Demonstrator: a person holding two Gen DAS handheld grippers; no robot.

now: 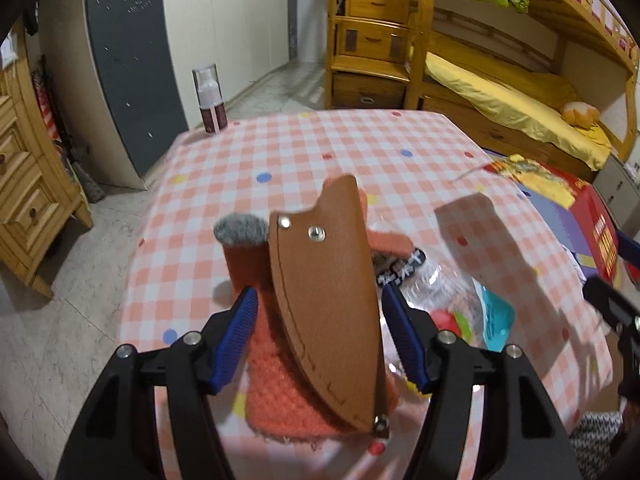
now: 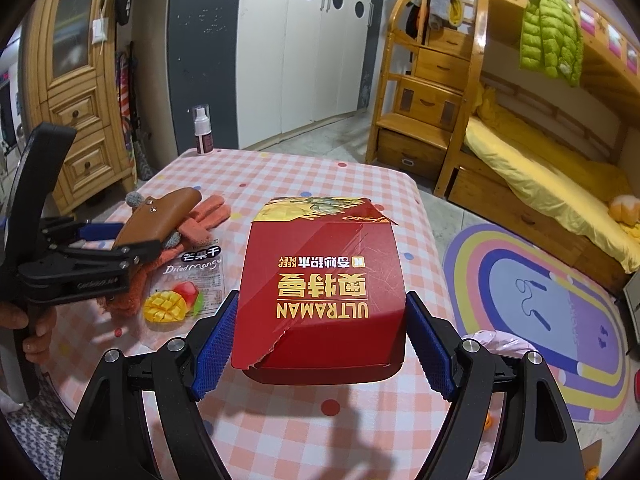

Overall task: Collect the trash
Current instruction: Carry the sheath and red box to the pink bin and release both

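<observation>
A torn red Ultraman box [image 2: 320, 296] lies on the checked tablecloth [image 2: 304, 172]. My right gripper [image 2: 320, 340] is open, its blue pads on either side of the box's near end. A dried mango packet [image 2: 188, 288] lies left of the box, partly under orange knit gloves [image 2: 200, 220]. A brown leather sheath [image 1: 324, 288] rests on the gloves [image 1: 280, 384]. My left gripper [image 1: 320, 336] is open with the sheath between its pads, gaps showing on both sides. It also shows in the right wrist view [image 2: 100, 240]. The packet [image 1: 472, 312] lies right of the sheath.
A pump bottle [image 2: 202, 130] stands at the table's far left corner [image 1: 211, 98]. A wooden dresser [image 2: 80, 128] is to the left, a bunk bed [image 2: 540, 152] to the right, and a rainbow rug [image 2: 540, 312] lies on the floor beside the table.
</observation>
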